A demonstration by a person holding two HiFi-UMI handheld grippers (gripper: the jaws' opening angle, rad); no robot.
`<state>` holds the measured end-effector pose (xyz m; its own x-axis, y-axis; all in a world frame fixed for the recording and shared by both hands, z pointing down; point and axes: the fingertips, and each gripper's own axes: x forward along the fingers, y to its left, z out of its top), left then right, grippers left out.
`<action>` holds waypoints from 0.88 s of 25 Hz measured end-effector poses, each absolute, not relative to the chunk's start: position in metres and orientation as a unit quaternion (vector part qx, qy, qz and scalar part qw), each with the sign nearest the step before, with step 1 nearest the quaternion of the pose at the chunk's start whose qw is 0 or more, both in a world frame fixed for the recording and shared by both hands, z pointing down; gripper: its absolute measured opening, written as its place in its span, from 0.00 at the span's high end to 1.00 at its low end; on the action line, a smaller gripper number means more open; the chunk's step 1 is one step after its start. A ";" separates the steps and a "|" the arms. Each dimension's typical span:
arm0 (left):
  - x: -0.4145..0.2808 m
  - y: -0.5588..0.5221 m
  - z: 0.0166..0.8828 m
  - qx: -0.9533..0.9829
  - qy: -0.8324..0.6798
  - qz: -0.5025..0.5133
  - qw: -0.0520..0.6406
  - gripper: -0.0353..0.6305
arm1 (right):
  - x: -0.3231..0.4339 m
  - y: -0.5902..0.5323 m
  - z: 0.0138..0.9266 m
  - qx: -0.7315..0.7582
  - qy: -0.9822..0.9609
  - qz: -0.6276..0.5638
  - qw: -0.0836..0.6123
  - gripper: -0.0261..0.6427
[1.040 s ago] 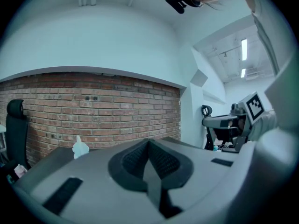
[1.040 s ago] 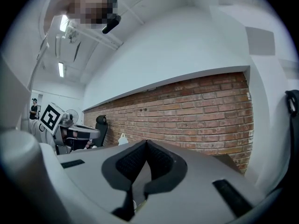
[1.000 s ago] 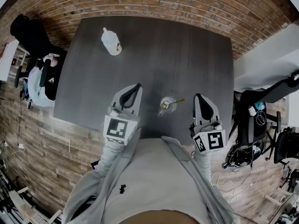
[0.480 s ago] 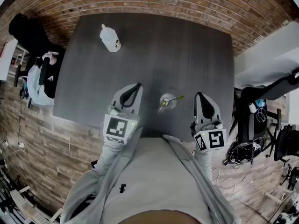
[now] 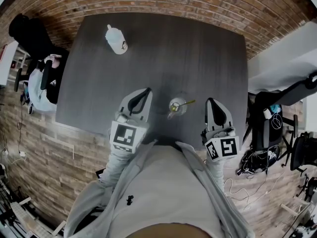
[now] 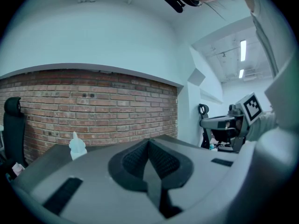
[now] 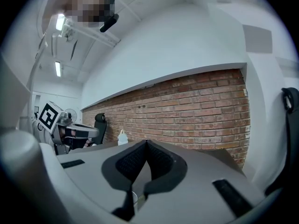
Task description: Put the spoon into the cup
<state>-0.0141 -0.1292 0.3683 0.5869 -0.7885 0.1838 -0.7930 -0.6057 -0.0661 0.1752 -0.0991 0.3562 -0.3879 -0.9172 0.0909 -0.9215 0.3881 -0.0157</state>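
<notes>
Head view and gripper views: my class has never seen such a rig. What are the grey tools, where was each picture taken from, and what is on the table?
No robot: a person holds a two-jaw gripper in each hand. The head view looks down from the person's head at the left gripper and right gripper over a dark table. The other two views come from cameras riding on each gripper, looking along its jaws. Both pairs are shut and empty. Between the grippers stands a clear cup with the spoon in it; a white bottle stands near the far left corner.
</notes>
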 end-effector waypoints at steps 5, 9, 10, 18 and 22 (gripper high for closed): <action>-0.020 -0.128 0.370 0.889 -0.446 0.100 0.015 0.92 | 0.170 -0.098 0.358 0.551 -0.833 0.034 0.033 0.94; -0.020 -0.130 0.373 0.890 -0.444 0.101 0.016 0.92 | 0.170 -0.096 0.362 0.553 -0.831 0.039 0.033 0.94; -0.020 -0.130 0.374 0.891 -0.443 0.101 0.016 0.92 | 0.169 -0.095 0.363 0.554 -0.831 0.040 0.034 0.94; -0.011 -0.133 0.378 0.898 -0.428 0.103 0.021 0.92 | 0.174 -0.091 0.367 0.561 -0.826 0.049 0.031 0.94; -0.008 -0.134 0.380 0.901 -0.420 0.103 0.022 0.92 | 0.175 -0.090 0.368 0.563 -0.824 0.049 0.034 0.94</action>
